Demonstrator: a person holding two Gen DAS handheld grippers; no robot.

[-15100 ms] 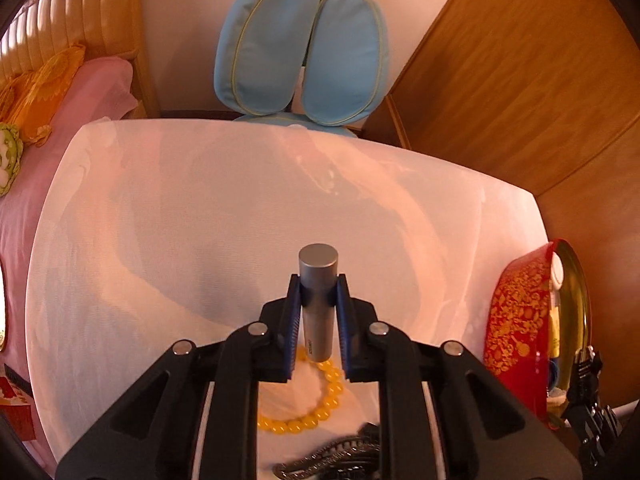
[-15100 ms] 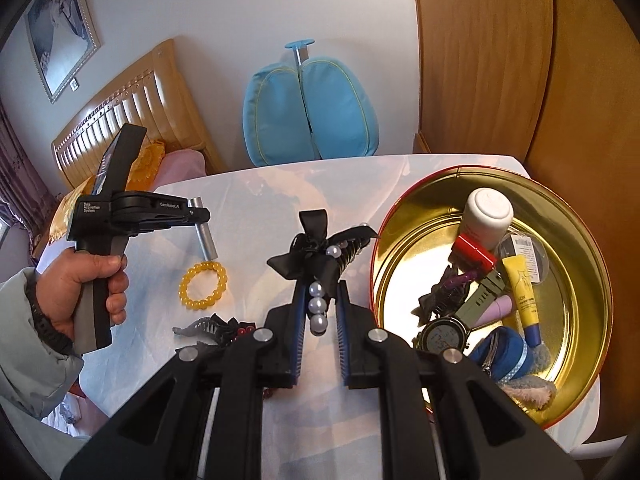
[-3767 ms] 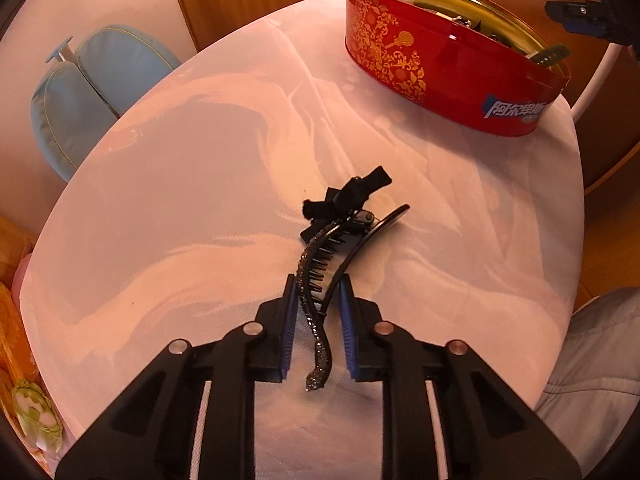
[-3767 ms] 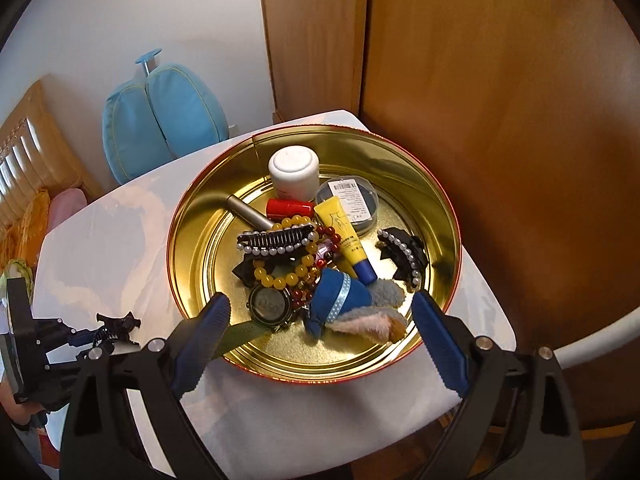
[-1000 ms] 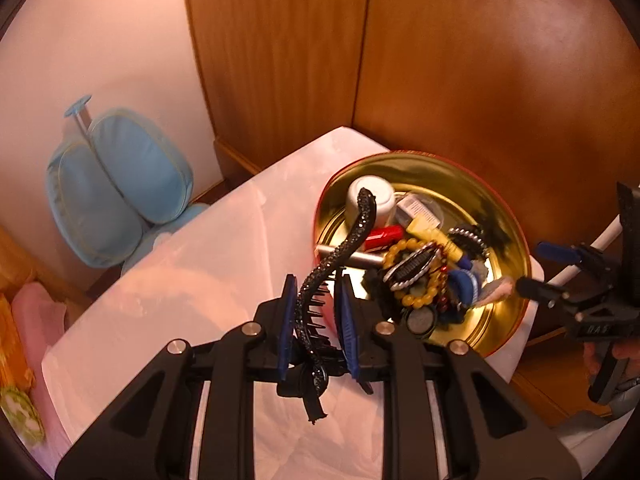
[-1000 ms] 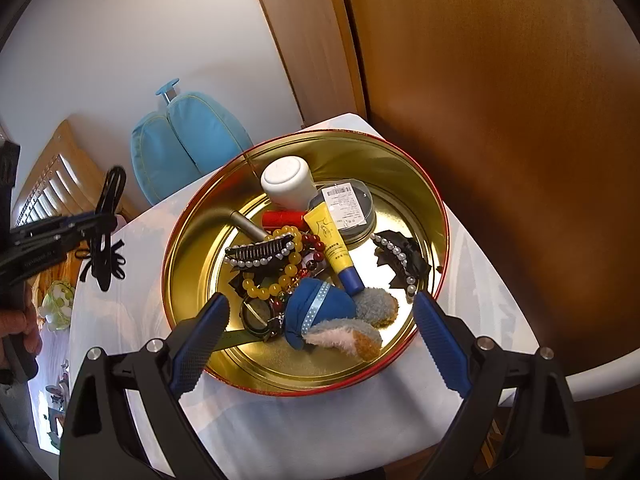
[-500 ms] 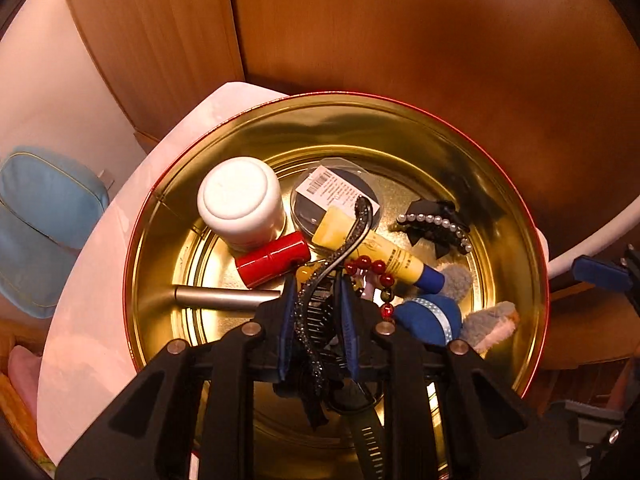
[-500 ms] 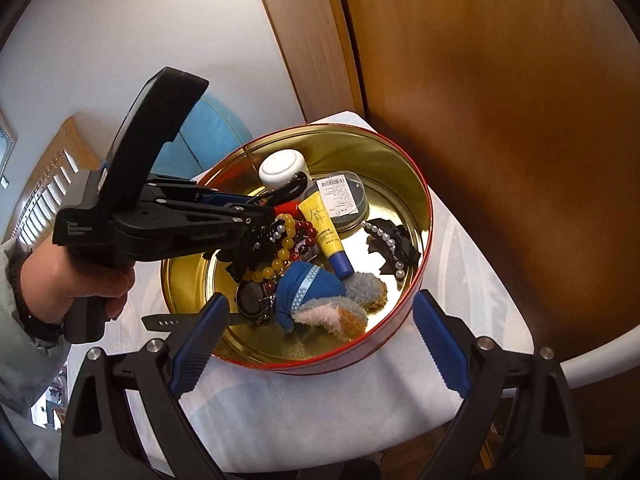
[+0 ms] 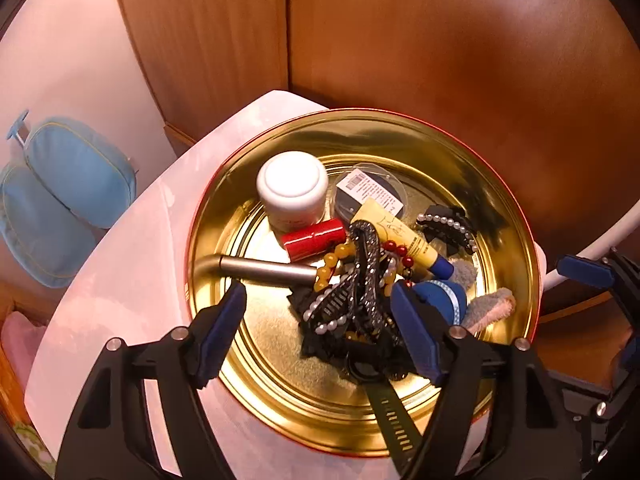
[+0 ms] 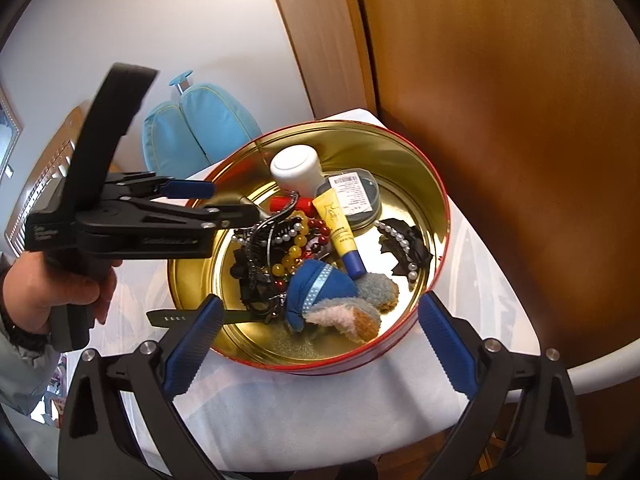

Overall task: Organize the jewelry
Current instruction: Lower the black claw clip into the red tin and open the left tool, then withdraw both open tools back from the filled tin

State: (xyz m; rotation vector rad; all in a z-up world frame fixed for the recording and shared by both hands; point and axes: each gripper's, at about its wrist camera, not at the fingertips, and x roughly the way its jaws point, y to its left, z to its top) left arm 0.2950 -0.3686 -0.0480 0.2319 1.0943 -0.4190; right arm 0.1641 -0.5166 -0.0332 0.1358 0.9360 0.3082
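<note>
Now that the glittery hair clip has left your left gripper, whose jaws have spread wide, it lies on the bead pile inside the gold tin on the desk; judge that piece stored. Your right gripper hangs released near the tin rim. Only a barcode sticker shows print, too small to read.

Wood-panelled wardrobe doors at rear — white wall to left; blue padded chair back against wall; white-covered tabletop in foreground.
</note>
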